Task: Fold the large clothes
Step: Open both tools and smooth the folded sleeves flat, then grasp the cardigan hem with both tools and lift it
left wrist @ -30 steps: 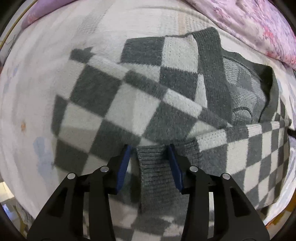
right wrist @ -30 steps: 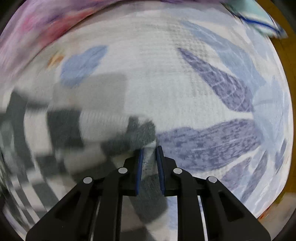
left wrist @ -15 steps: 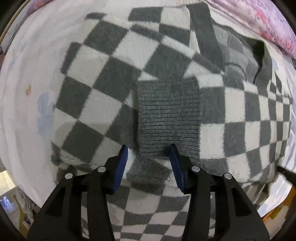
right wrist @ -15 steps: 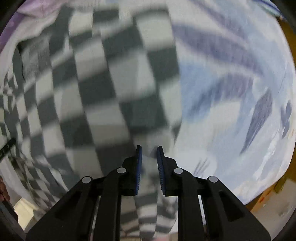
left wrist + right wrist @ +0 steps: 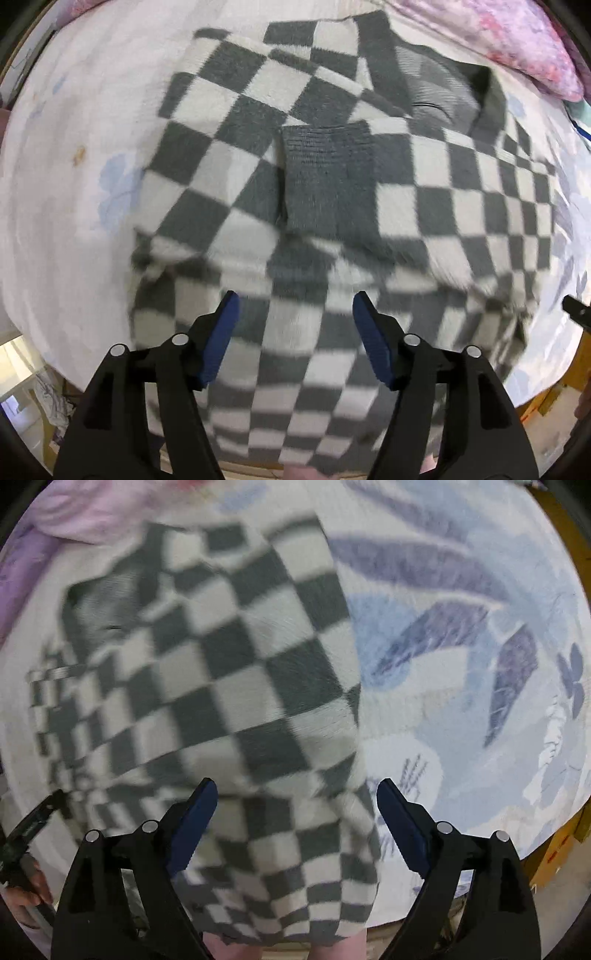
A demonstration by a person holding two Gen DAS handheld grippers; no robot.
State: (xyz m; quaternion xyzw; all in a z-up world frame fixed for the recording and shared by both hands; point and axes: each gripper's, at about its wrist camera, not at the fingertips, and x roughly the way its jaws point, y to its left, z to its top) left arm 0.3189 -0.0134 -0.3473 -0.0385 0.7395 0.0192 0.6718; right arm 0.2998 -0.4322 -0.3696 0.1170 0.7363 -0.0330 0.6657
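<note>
Now both the left gripper [image 5: 291,306] and right gripper [image 5: 297,794] hover, jaws wide, above the checkered sweater [image 5: 424,192] on the bed [image 5: 66,221].

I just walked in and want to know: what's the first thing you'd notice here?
The big gray-and-white checkered sweater grabs the eye, spread across the middle of the bed. Its plain gray cuff lies folded over the sweater's middle. Both blue-padded claws hang open just above it, the left claw and the right claw, over a white bedsheet with blue leaves.
</note>
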